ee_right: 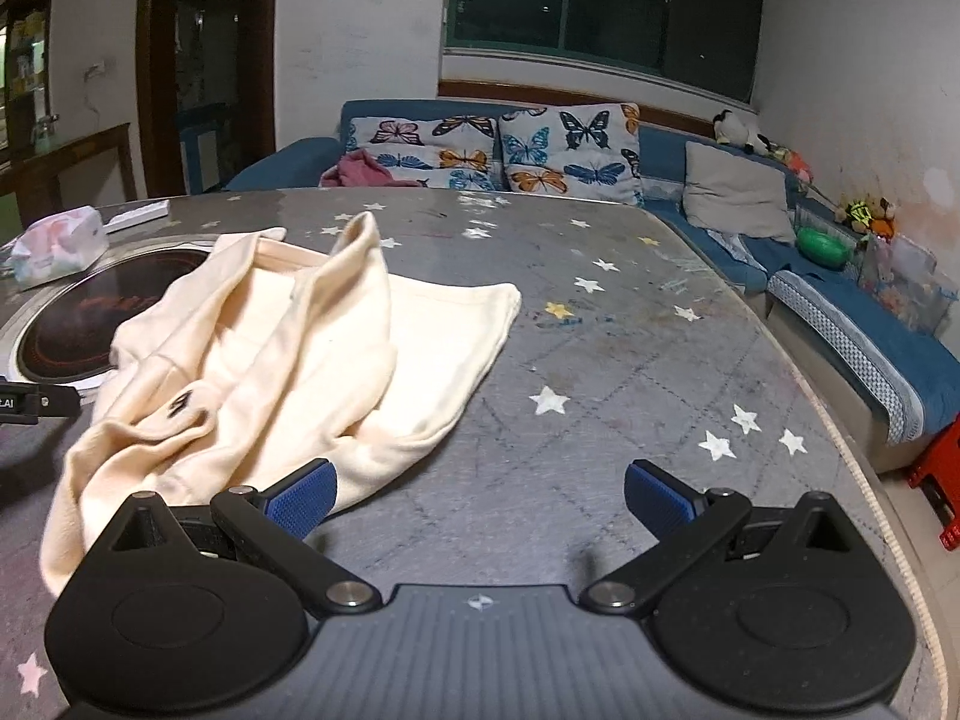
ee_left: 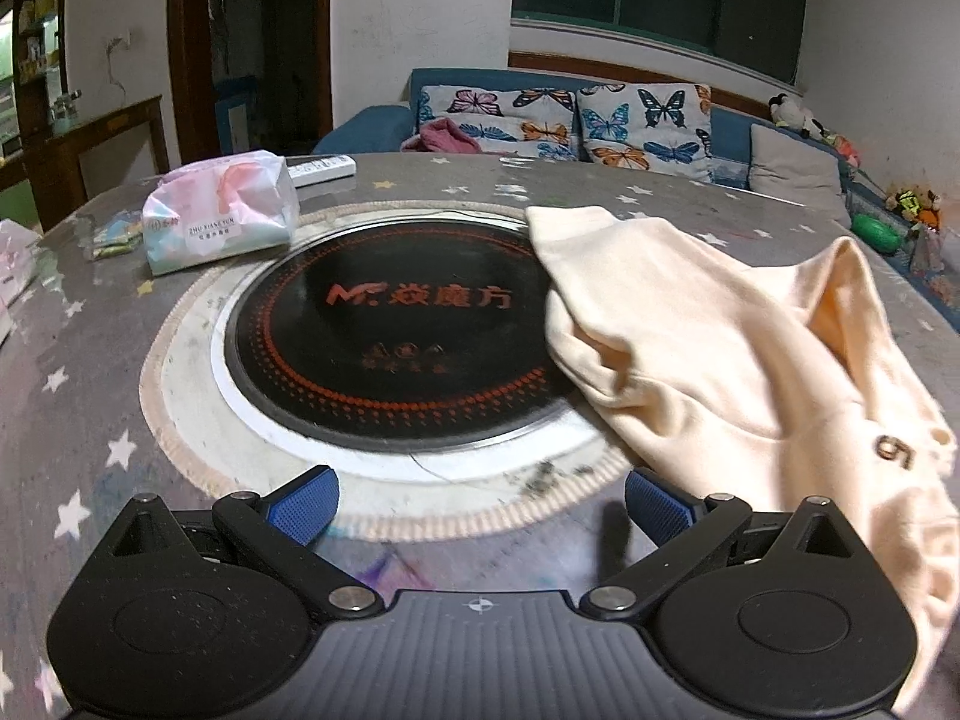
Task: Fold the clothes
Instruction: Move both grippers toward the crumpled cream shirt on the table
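So far nothing looks folded. The left gripper [ee_left: 480, 501] is wide open and holds nothing; the cream top [ee_left: 720, 348] lies in a crumpled heap ahead of it and to its right. The right gripper [ee_right: 480, 495] is wide open and empty too, with the heap just ahead on its left, its left finger [ee_right: 303, 495] at the cloth's edge. Smoothing and every fold seem left to do.
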Demonstrator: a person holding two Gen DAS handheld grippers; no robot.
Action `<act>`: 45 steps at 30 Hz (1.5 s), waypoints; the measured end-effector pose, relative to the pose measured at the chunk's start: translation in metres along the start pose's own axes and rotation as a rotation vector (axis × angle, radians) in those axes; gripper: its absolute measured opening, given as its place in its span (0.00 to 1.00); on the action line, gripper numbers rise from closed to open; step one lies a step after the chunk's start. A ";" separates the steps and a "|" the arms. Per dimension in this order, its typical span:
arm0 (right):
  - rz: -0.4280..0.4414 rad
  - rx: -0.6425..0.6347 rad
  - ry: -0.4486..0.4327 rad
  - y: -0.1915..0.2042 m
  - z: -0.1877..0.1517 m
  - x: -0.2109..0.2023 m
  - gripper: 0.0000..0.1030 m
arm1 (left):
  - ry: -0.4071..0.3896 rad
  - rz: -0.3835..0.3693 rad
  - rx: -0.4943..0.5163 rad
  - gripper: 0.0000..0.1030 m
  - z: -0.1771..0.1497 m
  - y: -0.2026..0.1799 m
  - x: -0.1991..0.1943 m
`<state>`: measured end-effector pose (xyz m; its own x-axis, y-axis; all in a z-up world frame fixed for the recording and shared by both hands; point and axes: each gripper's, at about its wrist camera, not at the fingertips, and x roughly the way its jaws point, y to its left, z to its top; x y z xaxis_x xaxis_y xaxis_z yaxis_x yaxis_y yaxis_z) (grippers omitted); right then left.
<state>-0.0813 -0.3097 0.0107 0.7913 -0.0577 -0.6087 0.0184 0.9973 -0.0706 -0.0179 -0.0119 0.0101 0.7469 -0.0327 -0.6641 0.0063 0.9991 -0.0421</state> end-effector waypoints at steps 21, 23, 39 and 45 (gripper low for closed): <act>0.032 0.010 -0.007 0.016 -0.017 -0.035 1.00 | 0.028 -0.110 0.025 1.00 -0.021 -0.033 -0.059; 0.036 0.010 -0.009 0.018 -0.018 -0.037 1.00 | 0.031 -0.118 0.032 1.00 -0.023 -0.037 -0.062; 0.072 0.007 -0.012 0.025 -0.033 -0.056 0.96 | 0.039 -0.142 0.090 1.00 -0.040 -0.051 -0.084; 0.094 0.012 -0.001 0.029 -0.037 -0.058 0.93 | 0.040 -0.152 0.102 1.00 -0.043 -0.054 -0.086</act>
<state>-0.1492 -0.2789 0.0142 0.7904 0.0360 -0.6115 -0.0484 0.9988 -0.0039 -0.1112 -0.0645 0.0375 0.7049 -0.1828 -0.6854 0.1859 0.9801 -0.0701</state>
